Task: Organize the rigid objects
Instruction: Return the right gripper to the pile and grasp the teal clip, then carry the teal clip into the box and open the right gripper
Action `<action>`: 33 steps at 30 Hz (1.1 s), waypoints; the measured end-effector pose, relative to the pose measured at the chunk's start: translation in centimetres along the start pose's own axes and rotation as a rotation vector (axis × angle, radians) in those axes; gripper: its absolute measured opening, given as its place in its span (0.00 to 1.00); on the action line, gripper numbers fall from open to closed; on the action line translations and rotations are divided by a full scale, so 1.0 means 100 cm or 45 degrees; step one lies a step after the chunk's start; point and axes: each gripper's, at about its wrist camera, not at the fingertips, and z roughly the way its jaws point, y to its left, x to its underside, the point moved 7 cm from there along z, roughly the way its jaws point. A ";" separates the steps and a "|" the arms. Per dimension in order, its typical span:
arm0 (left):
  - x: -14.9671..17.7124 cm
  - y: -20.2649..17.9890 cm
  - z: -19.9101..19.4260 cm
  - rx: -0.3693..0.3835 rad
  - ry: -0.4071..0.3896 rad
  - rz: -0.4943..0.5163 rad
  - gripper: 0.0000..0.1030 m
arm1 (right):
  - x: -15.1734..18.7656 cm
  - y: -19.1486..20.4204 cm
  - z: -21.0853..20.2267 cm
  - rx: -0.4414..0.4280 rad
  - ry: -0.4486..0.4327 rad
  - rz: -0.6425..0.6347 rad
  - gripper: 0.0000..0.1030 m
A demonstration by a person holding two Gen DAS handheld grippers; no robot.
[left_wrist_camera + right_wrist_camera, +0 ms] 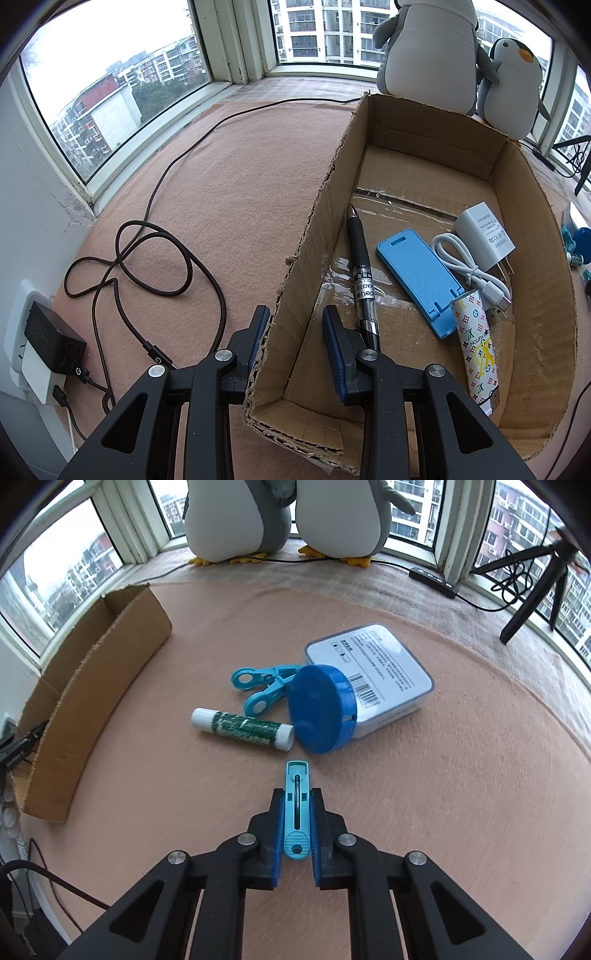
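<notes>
A: What are the tongs doing?

B: The right gripper (296, 823) is clamped on a teal plastic clothes peg (296, 812), just short of the green-and-white glue stick (242, 729) on the pink felt mat (443, 794). The left gripper (295, 332) straddles the near wall of the open brown cardboard box (295, 266), jaws set apart either side.

A: Advice?

B: Probably carry the peg well above the rim and let go over bare floor beside the black pen (362, 273).

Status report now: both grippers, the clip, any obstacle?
Left gripper open, straddling box wall. Right gripper shut on clip. Glue stick and blue lid lie ahead.
</notes>
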 end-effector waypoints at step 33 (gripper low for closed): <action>-0.001 0.000 0.000 0.004 -0.001 -0.002 0.30 | -0.103 0.180 -0.035 -0.220 -0.257 -0.197 0.11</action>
